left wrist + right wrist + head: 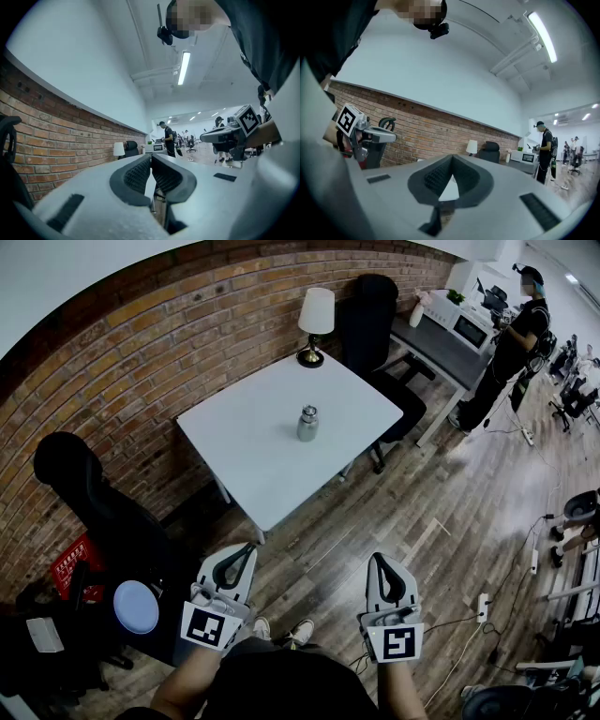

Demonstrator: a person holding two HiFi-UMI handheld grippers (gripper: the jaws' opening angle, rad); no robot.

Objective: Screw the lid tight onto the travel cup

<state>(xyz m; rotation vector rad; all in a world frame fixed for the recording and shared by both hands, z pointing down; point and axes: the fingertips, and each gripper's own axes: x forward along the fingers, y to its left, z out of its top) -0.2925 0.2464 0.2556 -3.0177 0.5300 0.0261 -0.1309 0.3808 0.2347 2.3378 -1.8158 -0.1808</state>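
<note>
In the head view, the travel cup [307, 424] stands upright near the middle of the white table [234, 460], well apart from both grippers. It looks like bare metal with its lid [308, 411] on top. It is too small here for me to tell whether the lid is seated tight. A table lamp [315, 324] stands at the table's far corner, with a black office chair [375, 315] behind it. The left gripper [246, 549] and the right gripper [379, 559] are held level over the wooden floor [450, 512], short of the table, tips pointing toward it. My arms and torso are cut off by the bottom edge. At lower left I see a red crate [73, 563], half hidden behind dark furniture, and a pale round disc [137, 606] I cannot identify. A person [511, 343] stands at a desk far right.

In the left gripper view, the ribbed pads are pressed together at the tips with nothing between them. Only a sliver of the white table shows through the gap lower down. The gripper body hides most of the table, and I cannot find the cup.

In the right gripper view, the jaws are likewise closed and empty, tips touching. The lamp and chair show beyond them against the brick wall [440, 129]. The cup is not discernible here either.
</note>
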